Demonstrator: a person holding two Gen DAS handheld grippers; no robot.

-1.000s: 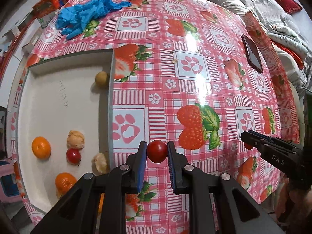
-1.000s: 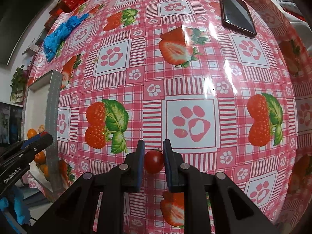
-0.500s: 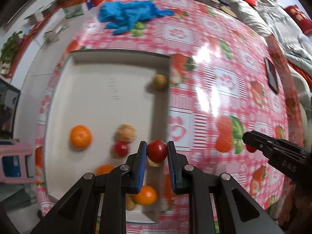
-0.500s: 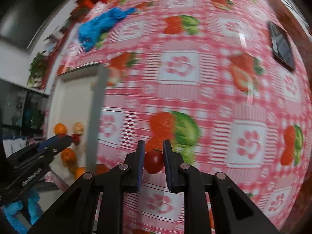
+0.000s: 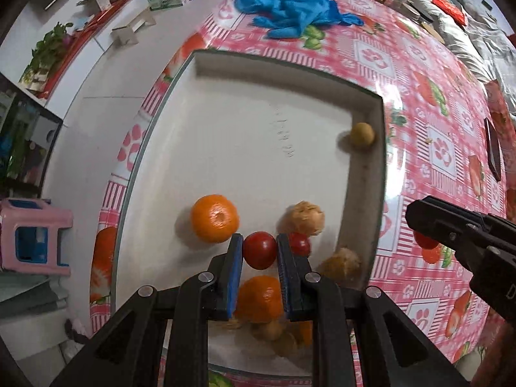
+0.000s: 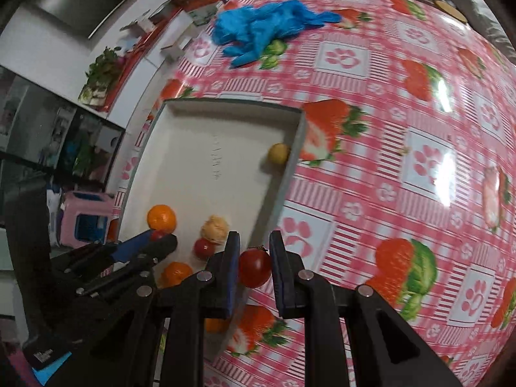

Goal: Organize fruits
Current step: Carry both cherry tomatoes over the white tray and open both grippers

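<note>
A: What's in the white tray (image 5: 364,193)?
B: I see, left to right, a tangerine (image 5: 214,218), a loose cherry tomato (image 5: 300,244), peeled pieces, and a yellow fruit (image 5: 362,134) by the right wall.
A: Grippers?
B: My left gripper (image 5: 259,251) pinches a tomato (image 5: 260,250), now over the tray, off the cloth. My right gripper (image 6: 254,266) clamps another tomato (image 6: 254,268) beside the tray's right wall, closer than before.

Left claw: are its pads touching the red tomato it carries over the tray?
Touching. The left wrist view shows the left claw with both blue pads pressed against the sides of the red tomato, no gap, above the white tray.
</note>
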